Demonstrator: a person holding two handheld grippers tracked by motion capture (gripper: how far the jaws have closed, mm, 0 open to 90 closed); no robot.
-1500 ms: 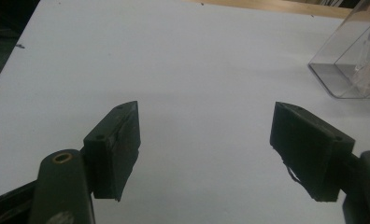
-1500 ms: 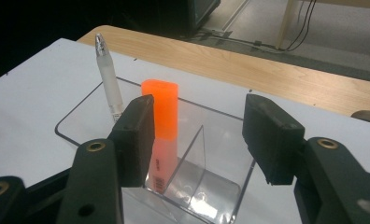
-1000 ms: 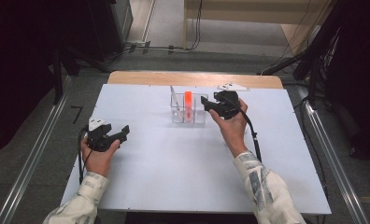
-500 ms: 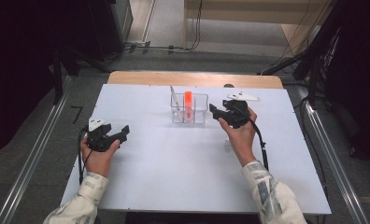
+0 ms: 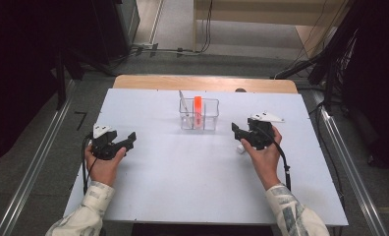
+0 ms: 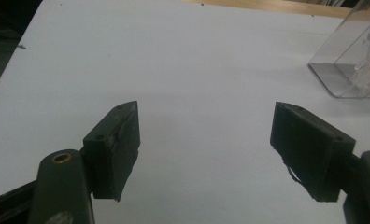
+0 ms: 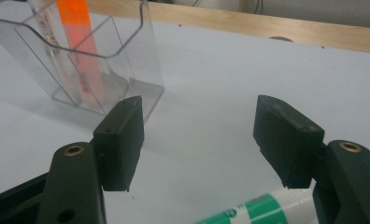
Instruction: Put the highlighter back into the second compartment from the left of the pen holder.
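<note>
From above, a clear plastic two-compartment holder stands at the far middle of the white table, an orange marker upright inside; the left gripper rests low at the left, the right gripper just right of the holder; in the left gripper view the jaws stand wide apart over bare tabletop; in the right gripper view the jaws, having just been opening, gape with nothing between them, a white-and-green marker lying on the table below the right jaw.
</note>
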